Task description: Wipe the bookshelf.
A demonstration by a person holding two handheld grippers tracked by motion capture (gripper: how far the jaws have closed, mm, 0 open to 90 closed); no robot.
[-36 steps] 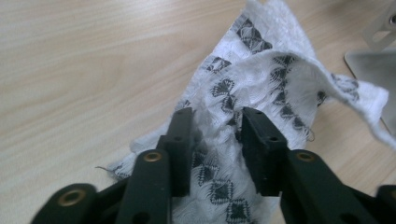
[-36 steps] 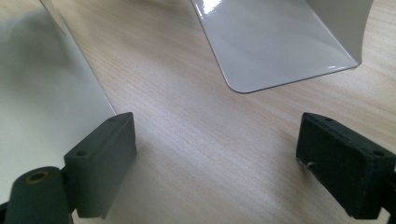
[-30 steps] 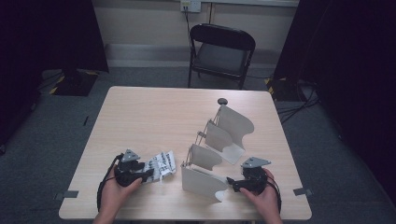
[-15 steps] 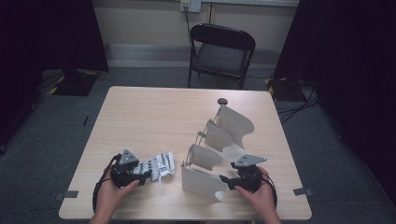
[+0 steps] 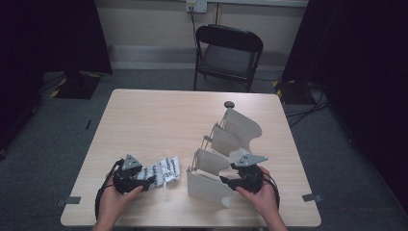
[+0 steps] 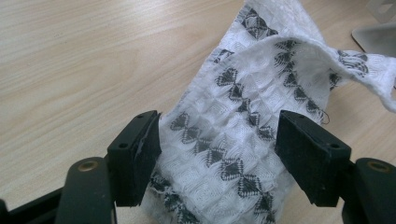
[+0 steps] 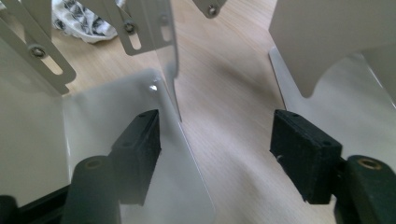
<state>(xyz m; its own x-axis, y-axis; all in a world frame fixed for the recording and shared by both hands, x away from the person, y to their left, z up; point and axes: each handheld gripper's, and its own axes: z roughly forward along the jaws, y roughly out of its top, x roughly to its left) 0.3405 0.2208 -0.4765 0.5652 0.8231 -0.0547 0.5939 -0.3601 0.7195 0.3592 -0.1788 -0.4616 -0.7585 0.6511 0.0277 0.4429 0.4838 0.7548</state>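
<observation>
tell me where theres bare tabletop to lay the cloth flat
Free: the wide far-left stretch of the table, bordered by its far edge and the white divider rack. Crowded: the near edge, where the patterned cloth, left gripper and right gripper sit.

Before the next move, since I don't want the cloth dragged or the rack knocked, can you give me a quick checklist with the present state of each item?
1. Cloth lies between the left gripper fingers: ok.
2. Left fingers pressing on the cloth: not ok; the jaws have just been opening and stand apart, one pad at the cloth's edge.
3. Right gripper free of load: ok; the jaws have just been closing, with bare table and a rack plate edge between them.
4. Right fingers apart from the rack plates: cannot tell; one finger sits close against a plate.
5. Rack upright on the table: ok.
6. Cloth apart from the rack: ok, a gap shows in the high view.
</observation>
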